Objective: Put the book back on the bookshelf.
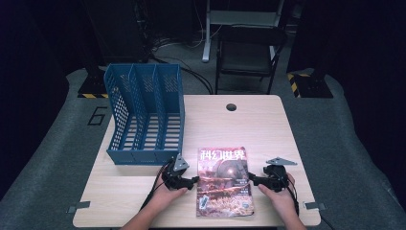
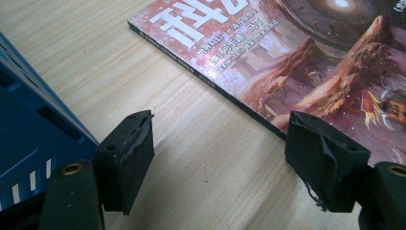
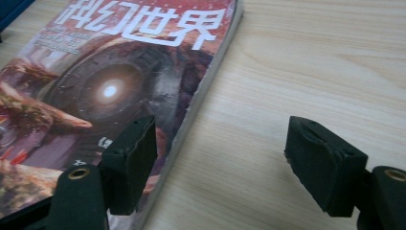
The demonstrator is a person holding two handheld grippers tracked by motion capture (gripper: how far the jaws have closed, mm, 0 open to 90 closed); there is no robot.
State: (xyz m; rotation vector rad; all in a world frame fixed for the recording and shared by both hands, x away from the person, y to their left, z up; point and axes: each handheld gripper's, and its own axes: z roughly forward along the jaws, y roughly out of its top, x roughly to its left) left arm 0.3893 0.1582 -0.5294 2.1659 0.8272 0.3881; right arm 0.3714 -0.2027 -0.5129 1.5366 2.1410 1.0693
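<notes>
Both grippers, left (image 1: 191, 181) at 9 o'clock and right (image 1: 252, 180) at 3, straddle the magazine (image 1: 224, 182) edges, jaws wide, likely to lift it toward the rack (image 1: 143, 115)

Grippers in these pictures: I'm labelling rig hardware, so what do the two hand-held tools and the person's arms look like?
Both the left gripper and the right gripper are black, each topped by a grey three-cornered plate. Each has two blocky black jaws faced with worn, frayed dark padding, with a brass-coloured fitting at each jaw's base. A black cable trails back from each. The person's forearms are bare, with no sleeves in sight.
</notes>
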